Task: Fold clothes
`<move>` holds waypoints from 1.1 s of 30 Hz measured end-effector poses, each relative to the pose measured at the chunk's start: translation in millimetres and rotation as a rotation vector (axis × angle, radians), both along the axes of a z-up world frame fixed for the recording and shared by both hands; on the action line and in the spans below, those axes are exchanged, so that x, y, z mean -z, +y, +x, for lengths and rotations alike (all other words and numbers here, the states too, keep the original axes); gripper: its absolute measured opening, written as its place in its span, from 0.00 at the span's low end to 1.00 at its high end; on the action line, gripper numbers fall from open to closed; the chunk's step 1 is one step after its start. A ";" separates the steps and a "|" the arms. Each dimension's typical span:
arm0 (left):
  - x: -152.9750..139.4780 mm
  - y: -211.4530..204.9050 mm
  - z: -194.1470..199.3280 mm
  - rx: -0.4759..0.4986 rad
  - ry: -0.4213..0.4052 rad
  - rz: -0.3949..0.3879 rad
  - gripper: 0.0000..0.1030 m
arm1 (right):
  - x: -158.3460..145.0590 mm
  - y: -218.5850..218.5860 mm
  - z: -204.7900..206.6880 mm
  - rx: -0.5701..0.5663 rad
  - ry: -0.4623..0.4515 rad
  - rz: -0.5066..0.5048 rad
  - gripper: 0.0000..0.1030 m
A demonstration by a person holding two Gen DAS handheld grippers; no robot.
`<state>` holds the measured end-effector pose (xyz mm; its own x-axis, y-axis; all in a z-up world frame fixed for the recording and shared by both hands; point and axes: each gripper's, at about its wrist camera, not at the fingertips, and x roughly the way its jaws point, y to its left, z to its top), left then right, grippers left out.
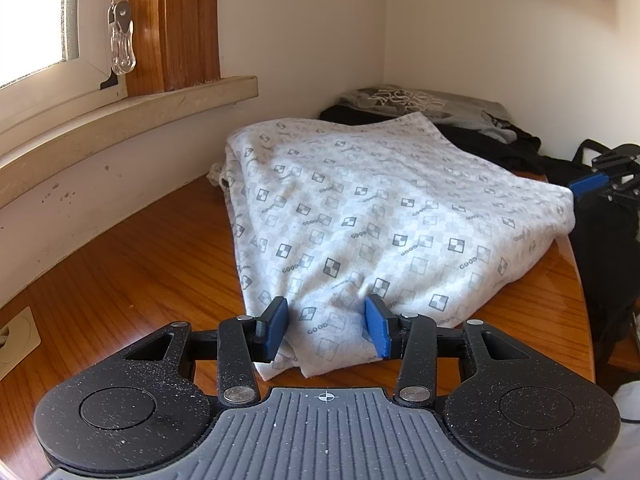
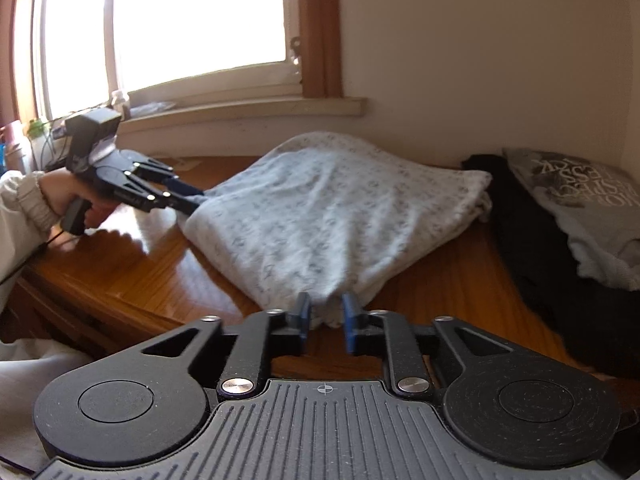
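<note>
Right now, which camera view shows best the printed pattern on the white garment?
The left wrist view: the white garment is sharp there, with checkered squares and "GOOD" readable. In the right wrist view the pattern is only faint, blurred marks.

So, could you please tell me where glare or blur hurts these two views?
Right wrist view: the window is blown out white and the patterned garment looks soft, its print smeared. Left wrist view: sharper, the print readable, straight sill bowed by fisheye.

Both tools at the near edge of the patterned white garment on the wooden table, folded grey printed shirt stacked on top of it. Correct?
Not quite. The grey printed shirt lies apart from the patterned white garment, on dark clothes in the corner, as the right wrist view shows. The rest holds.
</note>
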<state>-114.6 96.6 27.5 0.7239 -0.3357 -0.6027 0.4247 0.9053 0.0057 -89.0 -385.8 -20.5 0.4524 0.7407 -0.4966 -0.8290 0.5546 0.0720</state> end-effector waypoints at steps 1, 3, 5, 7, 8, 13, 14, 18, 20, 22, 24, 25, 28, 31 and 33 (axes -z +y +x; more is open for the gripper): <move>0.0 0.0 0.0 0.000 0.000 0.000 0.46 | 0.7 1.6 -0.2 -0.002 0.003 -0.001 0.30; 0.0 -0.3 -0.1 0.000 -0.001 0.001 0.46 | 2.2 4.8 -0.7 -0.007 0.010 -0.002 0.31; -0.1 -0.5 -0.1 -0.001 -0.002 0.002 0.46 | 4.2 8.1 -0.7 -0.007 0.016 -0.009 0.31; -0.1 -0.6 0.0 -0.001 -0.001 0.001 0.46 | 6.6 11.0 -0.6 0.004 0.013 -0.034 0.20; -0.1 -0.8 0.0 -0.002 -0.001 0.001 0.46 | 6.9 11.7 -1.7 0.013 0.002 -0.051 0.03; 0.0 -0.1 0.2 -0.009 -0.006 0.004 0.48 | -0.7 8.1 -14.6 0.040 -0.086 -0.156 0.01; 0.0 -0.3 0.0 -0.010 -0.007 0.006 0.48 | -3.2 7.6 -18.4 0.053 -0.121 -0.182 0.02; -1.5 -2.0 -3.3 -0.019 -0.020 0.022 0.48 | -12.2 18.4 -29.4 0.028 -0.194 -0.208 0.20; -8.3 -3.8 -7.7 -0.022 -0.029 0.048 0.49 | -11.4 35.0 -35.8 -0.018 -0.241 -0.244 0.34; -17.3 -7.2 -15.0 -0.014 -0.057 0.092 0.52 | -9.3 52.8 -40.3 -0.070 -0.278 -0.280 0.36; -26.7 -13.3 -23.5 -0.001 -0.090 0.161 0.57 | -6.6 70.1 -41.9 -0.112 -0.305 -0.323 0.36; -29.9 -18.3 -27.6 0.026 -0.103 0.192 0.59 | -4.8 77.7 -42.1 -0.128 -0.317 -0.347 0.36; -37.7 -34.1 -39.4 0.111 -0.133 0.285 0.65 | 0.7 94.0 -39.4 -0.157 -0.344 -0.410 0.37; -37.0 -49.8 -41.2 0.168 -0.133 0.356 0.65 | 3.0 98.4 -32.6 -0.176 -0.333 -0.435 0.41; -31.7 -58.7 -36.1 0.191 -0.115 0.384 0.65 | 6.6 100.6 -32.1 -0.198 -0.339 -0.463 0.48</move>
<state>-150.6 38.0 59.2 0.7402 -0.2379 -0.6289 0.5612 0.7337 0.3830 -121.1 -285.1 -27.0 0.5171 0.5684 -0.6400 -0.8544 0.2980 -0.4256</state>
